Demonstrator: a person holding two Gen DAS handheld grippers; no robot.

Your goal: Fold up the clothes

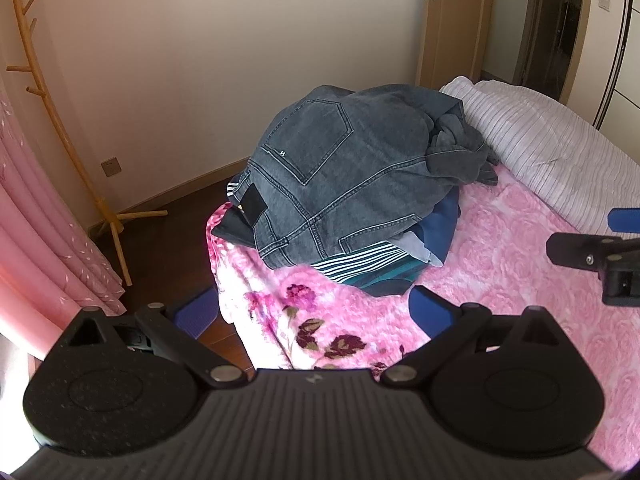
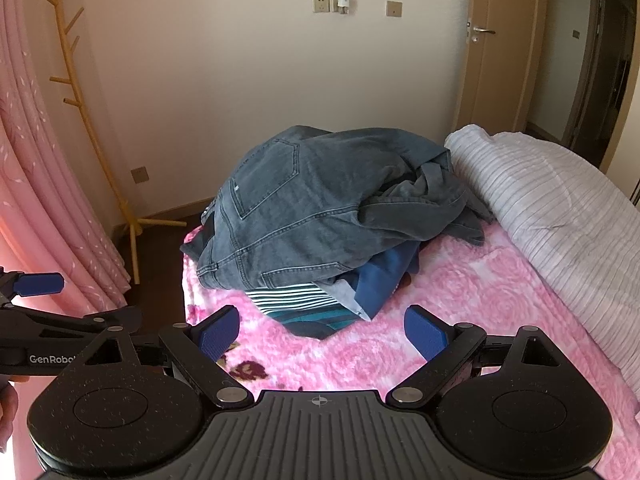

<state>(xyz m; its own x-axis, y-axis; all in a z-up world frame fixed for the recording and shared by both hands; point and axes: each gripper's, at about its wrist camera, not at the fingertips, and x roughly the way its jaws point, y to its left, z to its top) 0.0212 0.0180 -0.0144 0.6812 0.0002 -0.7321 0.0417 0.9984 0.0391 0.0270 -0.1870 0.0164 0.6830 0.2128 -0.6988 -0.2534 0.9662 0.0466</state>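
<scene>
A pile of clothes sits on the far left corner of the bed. Grey jeans (image 1: 340, 168) (image 2: 312, 216) lie crumpled on top, back pocket up. Under them are a blue garment (image 1: 444, 232) (image 2: 384, 276) and a striped garment (image 1: 360, 264) (image 2: 288, 298). My left gripper (image 1: 312, 308) is open and empty, held above the bed's near edge, short of the pile. My right gripper (image 2: 322, 330) is open and empty, just in front of the pile. Each gripper shows at the edge of the other's view.
The bed has a pink floral blanket (image 1: 500, 264) (image 2: 460, 304). A striped white quilt (image 1: 532, 144) (image 2: 560, 216) is bunched along the right. A wooden coat stand (image 1: 60, 128) (image 2: 88, 128) and pink curtains (image 1: 36, 240) stand left. A door (image 2: 500, 40) is behind.
</scene>
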